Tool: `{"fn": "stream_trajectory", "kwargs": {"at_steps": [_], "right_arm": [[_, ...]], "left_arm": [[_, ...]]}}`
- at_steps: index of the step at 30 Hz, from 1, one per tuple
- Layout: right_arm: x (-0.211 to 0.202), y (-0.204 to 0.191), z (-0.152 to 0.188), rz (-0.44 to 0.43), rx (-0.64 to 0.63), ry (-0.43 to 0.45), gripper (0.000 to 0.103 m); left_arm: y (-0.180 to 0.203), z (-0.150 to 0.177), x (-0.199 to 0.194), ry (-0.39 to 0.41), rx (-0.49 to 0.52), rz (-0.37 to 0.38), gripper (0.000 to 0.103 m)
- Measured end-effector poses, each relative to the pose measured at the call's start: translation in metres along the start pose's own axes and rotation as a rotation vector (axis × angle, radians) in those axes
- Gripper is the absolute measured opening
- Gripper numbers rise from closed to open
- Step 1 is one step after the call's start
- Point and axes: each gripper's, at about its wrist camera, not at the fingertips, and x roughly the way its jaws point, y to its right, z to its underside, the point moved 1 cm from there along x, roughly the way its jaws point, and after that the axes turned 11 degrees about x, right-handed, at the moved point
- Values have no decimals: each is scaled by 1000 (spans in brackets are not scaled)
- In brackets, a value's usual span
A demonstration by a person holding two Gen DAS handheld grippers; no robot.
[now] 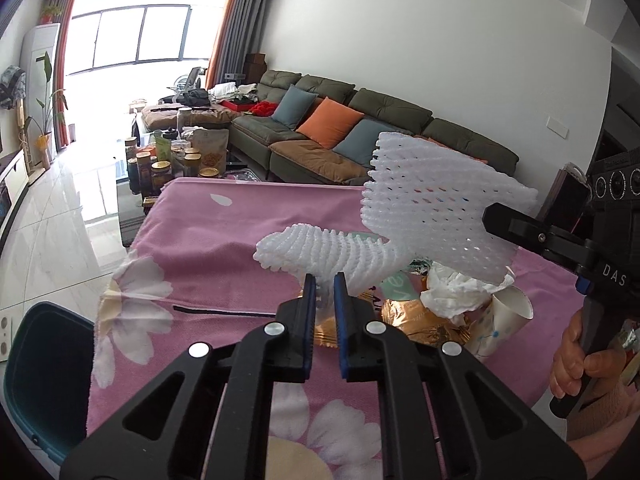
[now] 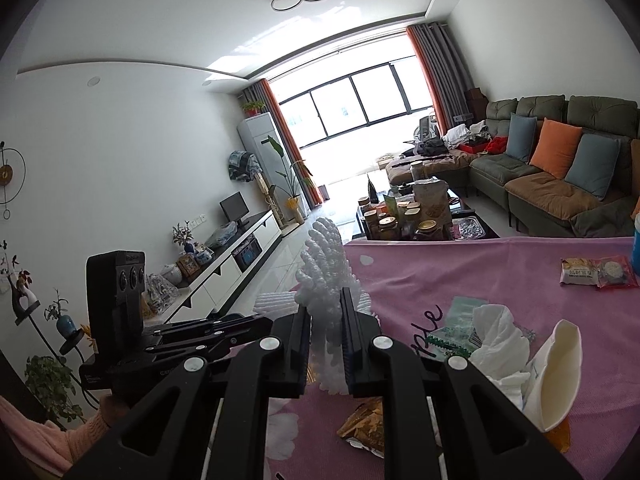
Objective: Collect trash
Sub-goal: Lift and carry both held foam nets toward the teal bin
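Left wrist: we see both tools pinching one white foam net above the table, left tool, right tool; long axis 8-to-2 o'clock.

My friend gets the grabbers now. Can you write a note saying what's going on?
Left tool: shut on a white foam fruit net.
Right tool: shut on another white foam net. Both nets are lifted above the pink flowered tablecloth.
Still on the cloth: crumpled white tissue, white paper cup on its side, gold foil wrapper, green-and-white packet, two snack packets at the far right.
Dark teal bin sits beside the table at the left.
Done: nets picked up. Left: drop them in, then collect the rest.
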Motion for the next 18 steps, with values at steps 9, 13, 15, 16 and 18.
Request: {"fn": "stream_trajectory", "kwargs": {"at_steps": [9, 13, 15, 16, 18], "right_arm": [[36, -37, 7, -93, -58, -75, 13], [54, -52, 8, -131, -76, -113, 13], [63, -58, 10, -152, -80, -132, 13], [67, -64, 13, -162, -82, -142, 13], [77, -71, 16, -178, -84, -164, 13]], "left_arm": [[-42, 21, -60, 16, -59, -133, 9], [-61, 34, -78, 6, -91, -181, 9], [-71, 40, -86, 5, -108, -204, 9], [-76, 43, -90, 5, -116, -217, 9], [-84, 49, -96, 4, -133, -241, 9]]}}
